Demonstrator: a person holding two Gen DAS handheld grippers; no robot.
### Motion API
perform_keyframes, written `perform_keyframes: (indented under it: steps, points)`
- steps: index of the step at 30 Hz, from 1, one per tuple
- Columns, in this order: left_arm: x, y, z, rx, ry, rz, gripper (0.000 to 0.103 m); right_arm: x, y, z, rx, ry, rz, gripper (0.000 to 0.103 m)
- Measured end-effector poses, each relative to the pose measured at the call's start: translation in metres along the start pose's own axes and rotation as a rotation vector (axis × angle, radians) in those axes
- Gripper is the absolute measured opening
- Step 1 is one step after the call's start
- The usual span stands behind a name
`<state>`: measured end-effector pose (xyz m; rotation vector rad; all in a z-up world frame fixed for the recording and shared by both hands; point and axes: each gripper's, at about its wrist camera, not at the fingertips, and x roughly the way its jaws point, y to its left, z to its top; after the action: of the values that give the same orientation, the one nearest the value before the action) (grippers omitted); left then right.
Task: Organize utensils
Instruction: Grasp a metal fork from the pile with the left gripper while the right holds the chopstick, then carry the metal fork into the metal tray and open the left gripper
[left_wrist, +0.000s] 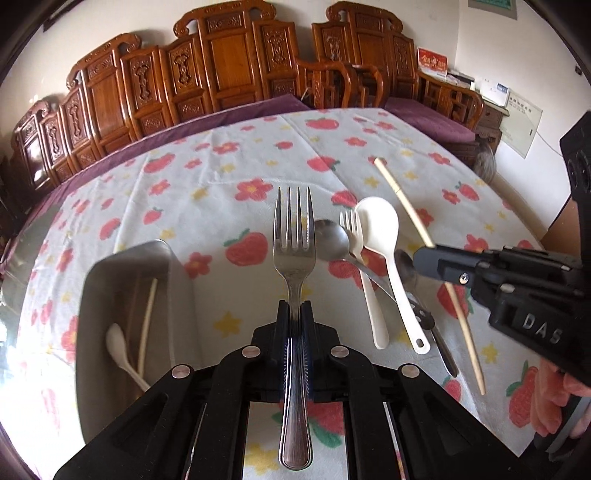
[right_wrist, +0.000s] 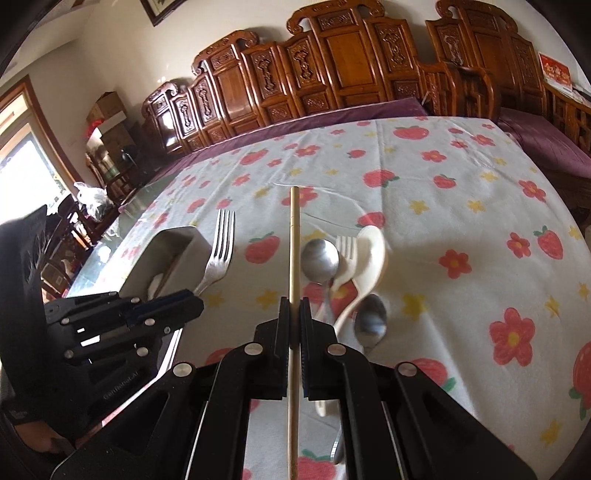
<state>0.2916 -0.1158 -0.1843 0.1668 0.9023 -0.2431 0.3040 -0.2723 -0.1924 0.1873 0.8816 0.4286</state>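
Note:
My left gripper (left_wrist: 294, 306) is shut on a metal fork (left_wrist: 294, 236), held above the cloth with tines pointing away; the fork also shows in the right wrist view (right_wrist: 220, 247). My right gripper (right_wrist: 294, 304) is shut on a wooden chopstick (right_wrist: 294, 236), which also shows in the left wrist view (left_wrist: 402, 206). A metal tray (left_wrist: 125, 273) at the left holds a white spoon (left_wrist: 120, 349) and a chopstick (left_wrist: 147, 321). On the cloth lie a metal spoon (left_wrist: 332, 240), a white plastic fork (left_wrist: 364, 266), a white spoon (left_wrist: 380, 221) and another metal spoon (right_wrist: 370, 320).
The table carries a white cloth with strawberries and flowers (right_wrist: 461, 206). Carved wooden chairs (left_wrist: 229, 62) stand along the far edge. The tray also shows in the right wrist view (right_wrist: 173, 254), just left of the left gripper (right_wrist: 159, 314).

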Motion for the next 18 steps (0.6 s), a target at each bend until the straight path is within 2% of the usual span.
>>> perform_keyframes:
  steps: [9,18]
  points:
    - [-0.023,0.024,0.005,-0.010,-0.039,-0.004,0.006,-0.003,0.024,0.006,-0.049,-0.014,0.025,0.006]
    - [-0.034,0.064,0.009,-0.026,-0.072,-0.004,0.006,-0.005,0.050,0.008,-0.090,-0.025,0.055,0.006]
